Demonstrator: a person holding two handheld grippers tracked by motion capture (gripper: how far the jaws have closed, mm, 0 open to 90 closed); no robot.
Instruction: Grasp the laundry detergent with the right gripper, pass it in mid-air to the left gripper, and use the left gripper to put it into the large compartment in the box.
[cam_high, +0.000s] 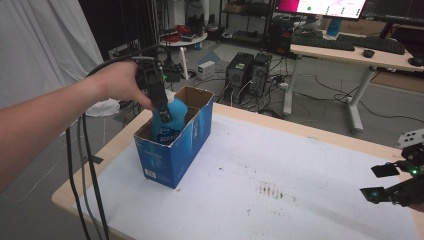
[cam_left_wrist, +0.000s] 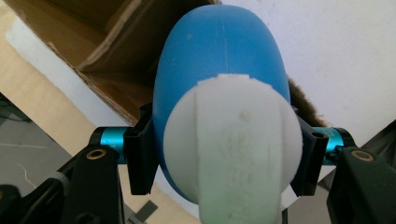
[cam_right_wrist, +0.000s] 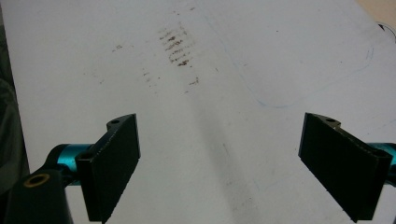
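Note:
A blue bottle with a white cap (cam_high: 169, 116) hangs partly inside an open blue cardboard box (cam_high: 172, 150) on the left of the table. My left gripper (cam_high: 161, 100) is shut on the bottle near its cap, pointing down into the box. In the left gripper view the bottle (cam_left_wrist: 219, 60) sits between both pads (cam_left_wrist: 140, 158), with the brown inside of the box (cam_left_wrist: 112, 42) behind it. My right gripper (cam_high: 382, 182) rests at the table's right edge, open with nothing between its pads (cam_right_wrist: 114, 163).
The white table mat (cam_high: 280, 170) carries brown stains (cam_right_wrist: 175, 44) near the middle. Cables trail from the left hand over the table's left edge (cam_high: 85, 165). Beyond the table are computer towers (cam_high: 239, 70) and a desk (cam_high: 350, 52).

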